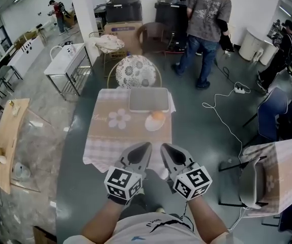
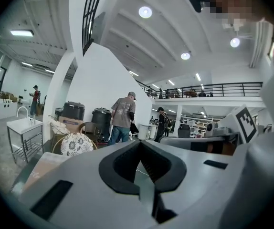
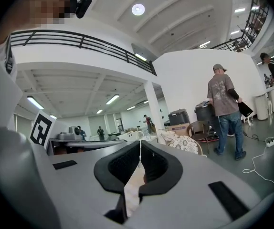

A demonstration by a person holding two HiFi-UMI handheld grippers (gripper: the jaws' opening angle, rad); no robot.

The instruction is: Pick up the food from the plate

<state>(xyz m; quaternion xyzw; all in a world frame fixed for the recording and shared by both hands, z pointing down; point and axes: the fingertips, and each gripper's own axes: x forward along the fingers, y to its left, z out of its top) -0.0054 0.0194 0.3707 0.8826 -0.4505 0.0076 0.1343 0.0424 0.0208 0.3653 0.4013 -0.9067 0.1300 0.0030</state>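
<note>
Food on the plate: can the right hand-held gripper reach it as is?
Probably yes. The food sits uncovered on the plate; nothing stands between it and the right hand-held gripper, whose shut jaws must open first.

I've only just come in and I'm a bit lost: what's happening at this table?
A person stands at a small table covered with a checked cloth, holding a gripper in each hand. The left gripper and right gripper are side by side near the table's close edge, both shut and holding nothing. The orange food sits on its plate, just in front of a grey tray. Nothing has been picked up yet.
</note>
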